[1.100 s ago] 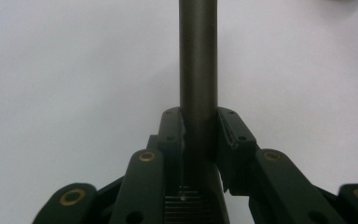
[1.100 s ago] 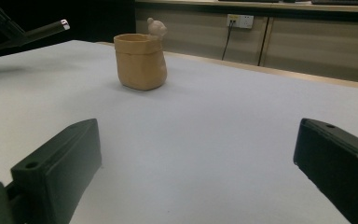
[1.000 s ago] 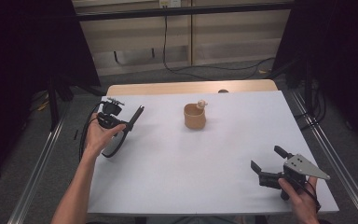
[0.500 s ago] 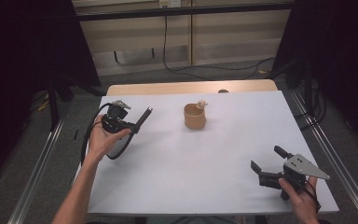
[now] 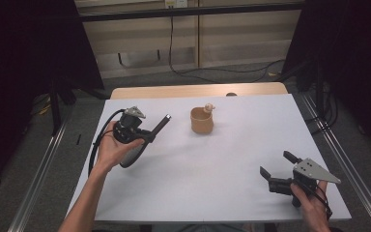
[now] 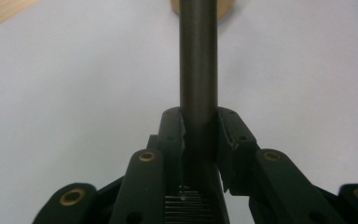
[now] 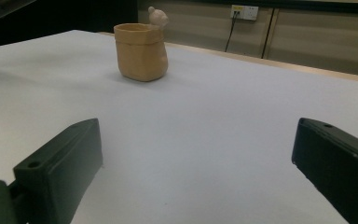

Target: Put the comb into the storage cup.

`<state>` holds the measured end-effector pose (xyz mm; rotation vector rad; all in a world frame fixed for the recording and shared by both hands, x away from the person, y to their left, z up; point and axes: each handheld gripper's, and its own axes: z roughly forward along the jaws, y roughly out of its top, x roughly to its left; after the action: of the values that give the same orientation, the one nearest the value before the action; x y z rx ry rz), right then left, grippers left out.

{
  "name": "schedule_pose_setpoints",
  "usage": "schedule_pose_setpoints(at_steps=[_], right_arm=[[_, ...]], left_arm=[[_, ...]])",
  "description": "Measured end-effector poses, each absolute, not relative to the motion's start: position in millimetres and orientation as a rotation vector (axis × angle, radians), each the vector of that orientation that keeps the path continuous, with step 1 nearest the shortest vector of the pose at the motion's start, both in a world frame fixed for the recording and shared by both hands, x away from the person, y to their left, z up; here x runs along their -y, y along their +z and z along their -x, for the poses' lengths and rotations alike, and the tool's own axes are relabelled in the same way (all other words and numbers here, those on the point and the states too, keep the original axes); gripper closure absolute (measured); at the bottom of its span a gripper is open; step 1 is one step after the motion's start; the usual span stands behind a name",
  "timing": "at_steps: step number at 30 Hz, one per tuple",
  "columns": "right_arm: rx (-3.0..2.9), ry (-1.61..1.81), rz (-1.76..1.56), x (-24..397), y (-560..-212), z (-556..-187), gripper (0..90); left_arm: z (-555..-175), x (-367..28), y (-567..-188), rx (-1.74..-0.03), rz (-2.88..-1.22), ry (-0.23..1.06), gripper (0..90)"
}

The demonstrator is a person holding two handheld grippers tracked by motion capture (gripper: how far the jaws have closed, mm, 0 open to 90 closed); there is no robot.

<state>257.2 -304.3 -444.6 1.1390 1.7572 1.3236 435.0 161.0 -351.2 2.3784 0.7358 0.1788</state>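
High view shows the left gripper point(image 5: 150, 130) pinching a dark rod point(image 5: 161, 124) aimed at two o'clock toward the tan pot point(image 5: 202, 121) mid-table, right gripper point(image 5: 276, 170) spread idle; the tip should probably clear the rim before dipping.

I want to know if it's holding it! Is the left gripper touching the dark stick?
Touching. In the left gripper view, both jaws of the left gripper press against the dark stick.

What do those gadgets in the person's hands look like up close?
Each is a black gripper with two blocky jaws on hinged links with brass-coloured pins. The right gripper carries a grey three-cornered plate on top; a black cable loops from the left gripper. Both forearms are bare, with no sleeves.
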Motion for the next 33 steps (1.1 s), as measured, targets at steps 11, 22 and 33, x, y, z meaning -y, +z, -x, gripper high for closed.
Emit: schedule_pose_setpoints(at_steps=[11,22,33], right_arm=[[-1.774,1.335,-1.126,304.0,-444.3,-256.3,0.7],[-1.803,1.339,-1.118,301.8,-444.5,-256.5,0.2],[-1.836,1.352,-1.111,299.4,-441.6,-257.7,0.6]], left_arm=[[-423.6,-138.7,-349.1,-0.652,-2.396,0.124,73.1],[-415.4,-121.2,-348.5,-0.548,-2.435,0.094,73.0],[-406.9,-96.9,-347.4,-0.465,-2.474,0.048,73.0]])
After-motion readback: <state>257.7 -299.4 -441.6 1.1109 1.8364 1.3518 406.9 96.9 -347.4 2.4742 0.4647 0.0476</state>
